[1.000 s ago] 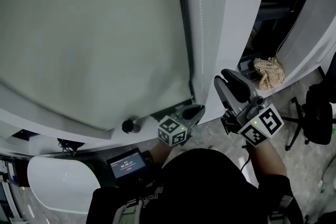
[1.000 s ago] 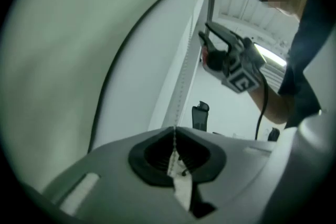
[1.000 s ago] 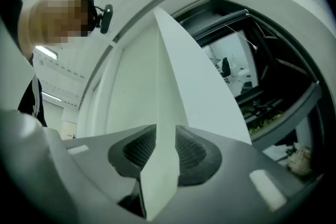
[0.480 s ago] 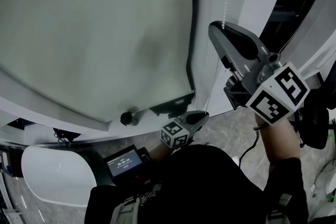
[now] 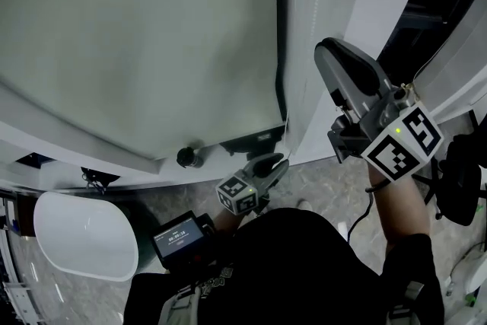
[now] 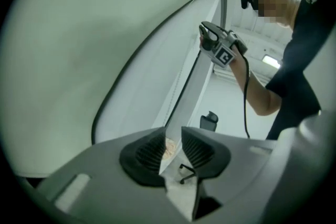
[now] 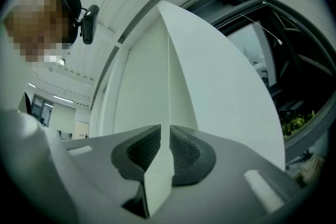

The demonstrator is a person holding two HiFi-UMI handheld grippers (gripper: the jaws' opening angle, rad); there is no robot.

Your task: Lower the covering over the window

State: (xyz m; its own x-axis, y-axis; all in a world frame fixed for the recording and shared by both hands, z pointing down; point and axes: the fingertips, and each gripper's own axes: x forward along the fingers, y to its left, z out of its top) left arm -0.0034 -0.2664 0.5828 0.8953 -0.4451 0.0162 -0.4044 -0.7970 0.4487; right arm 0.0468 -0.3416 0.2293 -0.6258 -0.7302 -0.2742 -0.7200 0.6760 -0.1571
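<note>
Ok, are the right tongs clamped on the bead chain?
Open. In the right gripper view the right tongs have just been opening: a gap shows between their pads, and the bead chain runs up from it unpinched.

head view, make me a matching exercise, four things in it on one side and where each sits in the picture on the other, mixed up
Things
1. roller blind
2. black knob
3. small screen
4. office chair

Places
a. far right edge, dark
b. upper left, filling most of the view
c. near the bottom, left of centre, lit
d. just below the blind's bottom edge

Pairs: 1-b, 2-d, 3-c, 4-a
</note>
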